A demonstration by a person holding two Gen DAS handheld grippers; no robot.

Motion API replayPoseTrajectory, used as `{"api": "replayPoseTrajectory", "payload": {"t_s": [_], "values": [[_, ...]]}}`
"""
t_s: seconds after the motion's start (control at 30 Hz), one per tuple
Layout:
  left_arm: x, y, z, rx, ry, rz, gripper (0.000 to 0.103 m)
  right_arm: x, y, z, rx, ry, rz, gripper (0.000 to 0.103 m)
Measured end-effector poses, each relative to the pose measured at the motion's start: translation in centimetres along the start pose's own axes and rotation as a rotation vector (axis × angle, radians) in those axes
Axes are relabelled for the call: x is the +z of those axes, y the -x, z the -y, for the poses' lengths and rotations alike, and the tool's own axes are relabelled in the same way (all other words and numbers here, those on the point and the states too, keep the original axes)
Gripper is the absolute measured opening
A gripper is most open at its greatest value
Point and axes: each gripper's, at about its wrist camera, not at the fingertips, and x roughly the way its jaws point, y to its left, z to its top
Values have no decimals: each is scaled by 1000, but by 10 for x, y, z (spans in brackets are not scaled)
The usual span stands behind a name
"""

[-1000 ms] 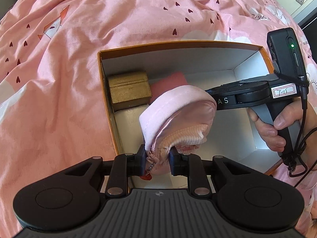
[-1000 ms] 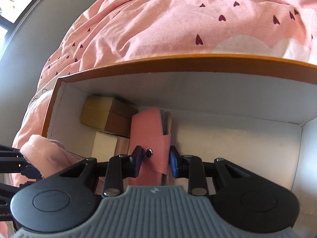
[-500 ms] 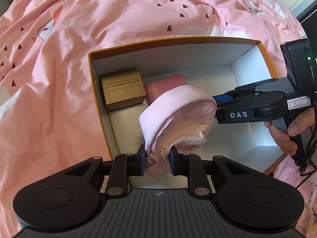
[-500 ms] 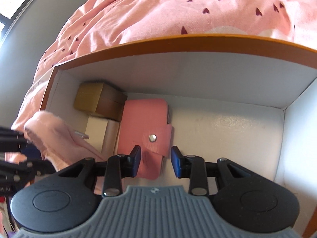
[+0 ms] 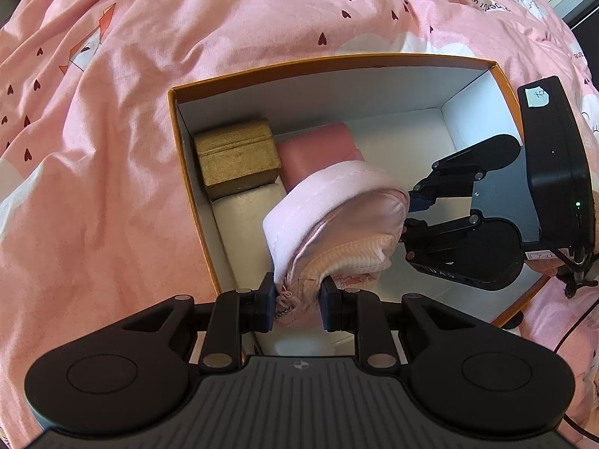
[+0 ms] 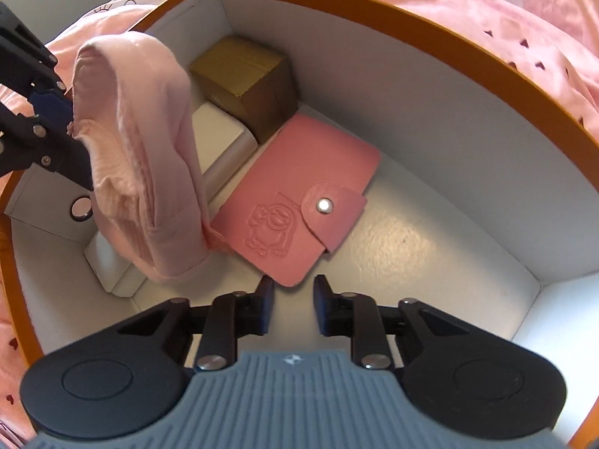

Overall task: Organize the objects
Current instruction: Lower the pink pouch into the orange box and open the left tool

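Left gripper (image 5: 295, 305) clamps pink cloth bundle (image 5: 337, 217) | right gripper (image 6: 290, 308) parted, holding nothing | lower bundle beside pink wallet (image 6: 299, 202), inside box (image 6: 411, 37)

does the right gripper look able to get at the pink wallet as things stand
Probably yes. The right gripper is open and empty just short of the pink wallet, which lies flat on the box floor. The pink cloth in the left gripper hangs off to one side.
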Motion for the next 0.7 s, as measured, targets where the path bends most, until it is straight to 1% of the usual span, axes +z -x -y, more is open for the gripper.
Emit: {"api": "replayPoseTrajectory", "payload": {"t_s": [0.07, 0.2, 0.27, 0.33, 0.37, 0.5, 0.57, 0.63, 0.7], "values": [[0, 0, 0, -1, 0, 1, 25, 2, -1, 0, 9, 11, 19, 16], [2, -1, 0, -4, 2, 4, 25, 5, 2, -3, 29, 58, 64, 16], [3, -2, 0, -10, 3, 6, 25, 4, 2, -6, 9, 87, 65, 16], [5, -3, 1, -19, 3, 7, 25, 2, 5, -7, -5, 97, 61, 18], [7, -3, 2, -23, 1, 8, 25, 1, 8, -6, -13, 95, 59, 20], [20, -9, 6, -37, -1, 11, 25, -8, 24, 5, -49, 52, 44, 21], [30, -14, 7, -62, 7, 10, 25, -13, 31, 11, -60, 33, 45, 21], [40, -21, 9, -81, 5, -3, 25, -17, 36, 15, -60, 18, 49, 21], [48, -30, 9, -82, 8, -18, 26, -20, 40, 18, -49, 2, 61, 21]]}}
